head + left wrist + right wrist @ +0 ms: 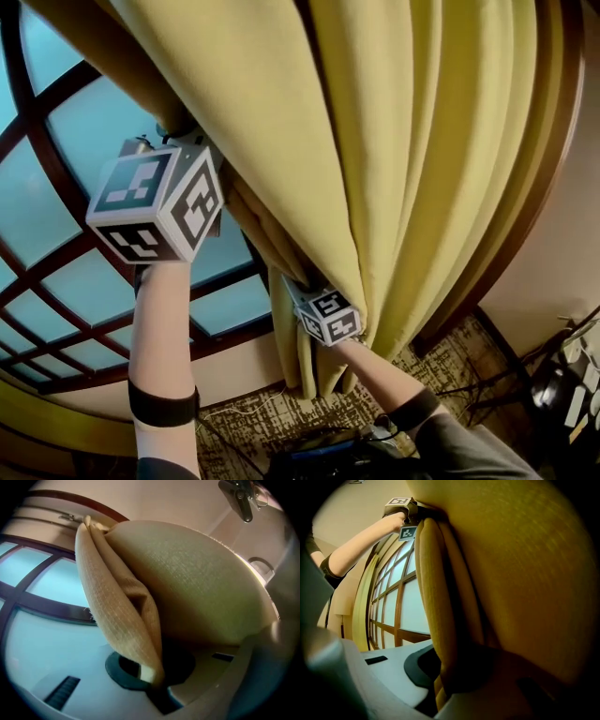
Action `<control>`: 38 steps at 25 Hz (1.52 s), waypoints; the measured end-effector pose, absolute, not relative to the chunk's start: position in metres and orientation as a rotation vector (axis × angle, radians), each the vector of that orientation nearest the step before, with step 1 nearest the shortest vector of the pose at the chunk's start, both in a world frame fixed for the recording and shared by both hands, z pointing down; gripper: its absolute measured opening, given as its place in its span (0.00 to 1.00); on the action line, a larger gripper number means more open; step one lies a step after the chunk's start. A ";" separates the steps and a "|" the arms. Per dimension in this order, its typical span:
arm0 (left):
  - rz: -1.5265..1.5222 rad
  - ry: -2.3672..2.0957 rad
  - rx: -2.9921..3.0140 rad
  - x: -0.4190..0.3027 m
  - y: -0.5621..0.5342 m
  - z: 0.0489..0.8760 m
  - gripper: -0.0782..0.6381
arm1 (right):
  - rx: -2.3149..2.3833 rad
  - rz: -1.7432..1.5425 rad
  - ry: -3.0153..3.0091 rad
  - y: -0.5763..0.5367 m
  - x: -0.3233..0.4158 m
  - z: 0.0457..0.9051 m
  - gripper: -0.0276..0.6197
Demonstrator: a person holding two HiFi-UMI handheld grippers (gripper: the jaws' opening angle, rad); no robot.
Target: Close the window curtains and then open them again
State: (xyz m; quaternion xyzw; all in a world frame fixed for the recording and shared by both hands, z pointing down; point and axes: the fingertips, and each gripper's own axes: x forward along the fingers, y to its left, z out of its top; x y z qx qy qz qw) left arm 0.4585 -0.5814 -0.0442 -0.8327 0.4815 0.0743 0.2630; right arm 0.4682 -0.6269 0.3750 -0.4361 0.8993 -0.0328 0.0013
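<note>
Head view: left forearm [164,347] raised, left tongs [178,136] high at the yellow curtain [375,141] edge beside the window [56,206]; right tongs [298,289] lower, arm outstretched; left gripper view: jaws pinched on a curtain fold; right gripper view: jaws likewise clamping curtain.

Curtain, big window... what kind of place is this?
Probably a room indoors, maybe a hotel or living room: a long yellow curtain, a big window with wooden bars, and a patterned carpet.

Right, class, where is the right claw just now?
In the head view the right claw sits low at centre, shut on the edge of the yellow curtain, below the left claw and beside the window.
</note>
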 end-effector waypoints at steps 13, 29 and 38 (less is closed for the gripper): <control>0.187 1.174 -2.285 0.612 -0.550 -0.068 0.13 | -1.459 -0.109 2.708 -0.611 0.598 0.350 0.09; 0.222 1.024 -2.434 0.630 -0.622 -0.019 0.13 | -1.843 -0.138 2.589 -0.653 0.651 0.397 0.09; 0.254 1.010 -2.433 0.707 -0.619 -0.034 0.13 | -1.902 -0.099 2.531 -0.654 0.730 0.385 0.09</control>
